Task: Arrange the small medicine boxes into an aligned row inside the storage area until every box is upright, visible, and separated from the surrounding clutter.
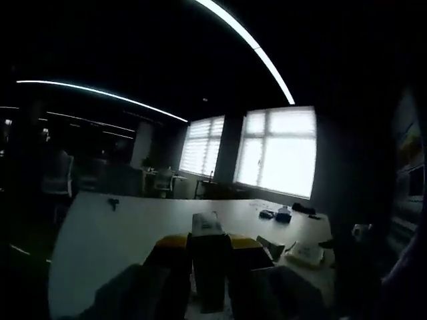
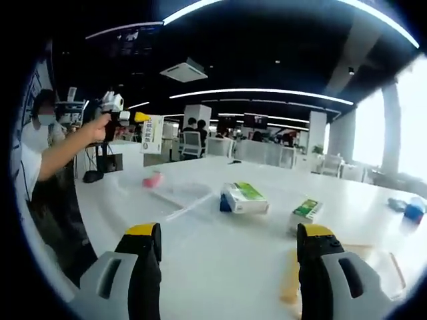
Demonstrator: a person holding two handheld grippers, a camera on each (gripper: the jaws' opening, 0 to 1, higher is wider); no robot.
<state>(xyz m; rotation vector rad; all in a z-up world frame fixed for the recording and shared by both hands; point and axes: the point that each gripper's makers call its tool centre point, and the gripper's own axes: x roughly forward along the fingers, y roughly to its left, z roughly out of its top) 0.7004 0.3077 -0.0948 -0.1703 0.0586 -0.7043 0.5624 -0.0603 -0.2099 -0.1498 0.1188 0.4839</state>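
Glossy white table (image 2: 220, 260), rectangular cardboard boxes (image 2: 244, 198)

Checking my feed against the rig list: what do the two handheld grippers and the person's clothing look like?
The right gripper has two pale grey jaws with black inner faces and yellow caps on the tips. The left gripper looks alike in its dim view: dark jaws with yellow tips. In the right gripper view, the person's sleeve is white and short. No cables or markings are visible.
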